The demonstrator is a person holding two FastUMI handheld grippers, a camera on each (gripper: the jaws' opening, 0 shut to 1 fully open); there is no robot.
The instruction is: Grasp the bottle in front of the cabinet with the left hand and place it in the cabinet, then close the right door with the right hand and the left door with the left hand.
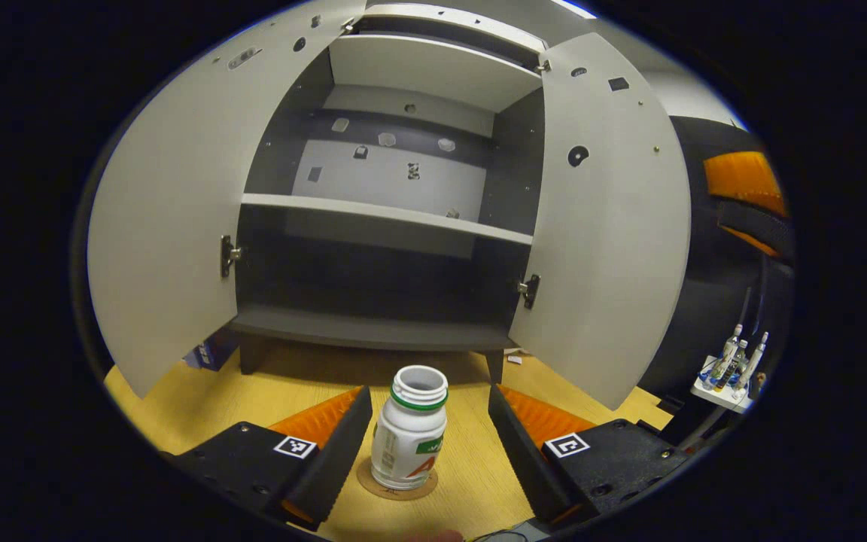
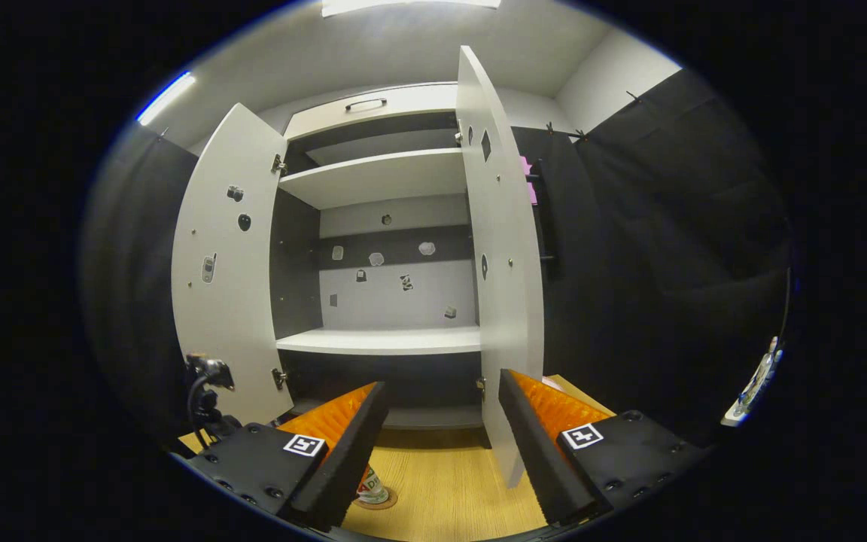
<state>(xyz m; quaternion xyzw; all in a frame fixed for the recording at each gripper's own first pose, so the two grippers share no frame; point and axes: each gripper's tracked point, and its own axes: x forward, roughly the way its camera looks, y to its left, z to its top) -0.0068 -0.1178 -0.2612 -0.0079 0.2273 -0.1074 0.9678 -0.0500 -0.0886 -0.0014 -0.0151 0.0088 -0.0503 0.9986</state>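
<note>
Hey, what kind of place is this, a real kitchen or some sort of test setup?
Probably a test booth, not a kitchen: black cloth walls, an empty grey cabinet with both doors open, and one uncapped bottle on a round marker on the wooden table.

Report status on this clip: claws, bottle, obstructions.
Left claw open, straddling the white plastic bottle with green neck ring, not touching. Right claw open, empty. Both grey cabinet doors open; path to the shelves unobstructed.
</note>
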